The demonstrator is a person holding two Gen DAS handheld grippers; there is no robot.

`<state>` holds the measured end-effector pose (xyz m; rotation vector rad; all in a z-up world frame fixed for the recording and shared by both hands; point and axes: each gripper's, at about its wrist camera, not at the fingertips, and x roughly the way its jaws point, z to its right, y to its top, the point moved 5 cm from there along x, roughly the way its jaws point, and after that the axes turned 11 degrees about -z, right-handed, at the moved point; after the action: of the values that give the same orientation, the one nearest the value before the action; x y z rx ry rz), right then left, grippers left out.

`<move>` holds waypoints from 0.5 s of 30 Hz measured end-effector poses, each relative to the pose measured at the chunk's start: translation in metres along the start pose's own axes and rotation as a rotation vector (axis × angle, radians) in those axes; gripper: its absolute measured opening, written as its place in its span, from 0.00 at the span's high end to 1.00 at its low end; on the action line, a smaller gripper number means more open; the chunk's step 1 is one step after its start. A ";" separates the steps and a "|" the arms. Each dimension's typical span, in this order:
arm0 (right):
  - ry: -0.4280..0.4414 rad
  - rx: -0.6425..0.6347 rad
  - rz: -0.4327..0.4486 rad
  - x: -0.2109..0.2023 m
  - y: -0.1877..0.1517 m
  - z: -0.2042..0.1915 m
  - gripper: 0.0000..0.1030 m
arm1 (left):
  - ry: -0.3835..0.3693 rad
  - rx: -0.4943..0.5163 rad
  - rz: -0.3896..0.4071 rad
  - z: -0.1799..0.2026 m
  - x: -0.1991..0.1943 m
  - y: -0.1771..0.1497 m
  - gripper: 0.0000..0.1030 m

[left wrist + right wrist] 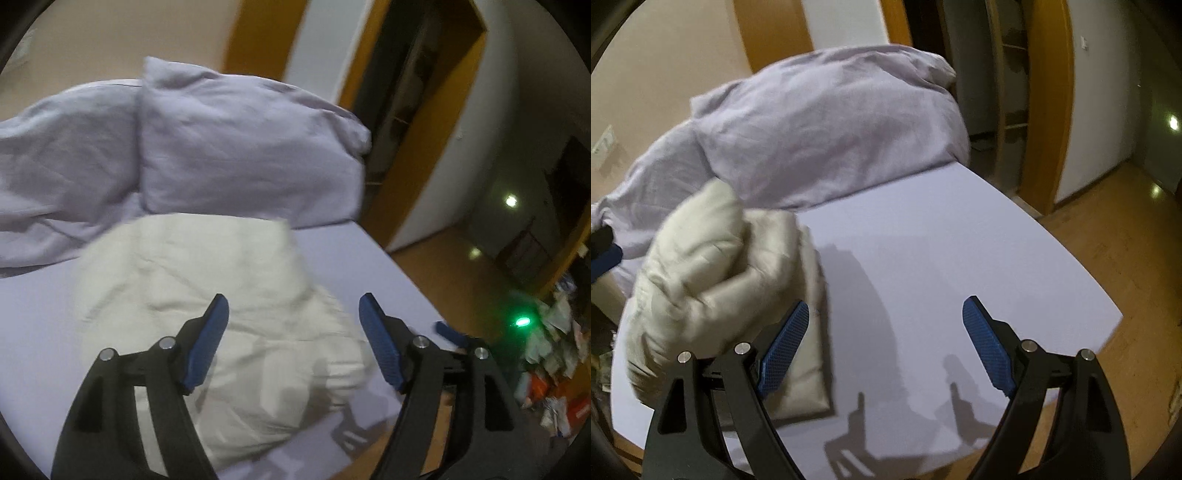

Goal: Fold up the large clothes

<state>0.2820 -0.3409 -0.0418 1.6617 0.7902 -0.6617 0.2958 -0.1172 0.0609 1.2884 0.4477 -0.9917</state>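
on the bed [960,240] — cream jacket [221,295] before lilac pillows [240,147], both claws [293,314] [886,321] wide, empty

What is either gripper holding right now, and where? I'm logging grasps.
Nothing: the left gripper and right gripper are both open, above the cream garment on the bed.

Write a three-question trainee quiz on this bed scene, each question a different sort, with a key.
1. True or false: the left gripper is shut on the cream garment.
2. Multiple choice: the lavender pillow lies (A) on the floor, (B) at the far end of the bed, beyond the garment, (C) between the right gripper's jaws.
3. Fill in: both grippers' finger pads are coloured ____.

Key: 1 false; 2 B; 3 blue.
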 end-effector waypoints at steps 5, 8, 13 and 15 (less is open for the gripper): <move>0.046 -0.064 0.012 -0.010 0.017 -0.033 0.16 | 0.111 -0.091 -0.006 -0.059 -0.004 -0.001 0.29; 0.077 -0.091 0.014 -0.014 0.025 -0.052 0.16 | 0.159 -0.127 -0.012 -0.086 -0.003 -0.001 0.29; 0.107 -0.146 0.007 -0.014 0.035 -0.084 0.16 | 0.223 -0.199 -0.023 -0.127 0.004 -0.001 0.29; 0.115 -0.170 0.003 -0.012 0.038 -0.096 0.16 | 0.239 -0.226 -0.036 -0.140 0.010 -0.002 0.29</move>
<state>0.3065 -0.2544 0.0112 1.5557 0.9012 -0.4865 0.3327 0.0095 0.0144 1.2007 0.7477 -0.7945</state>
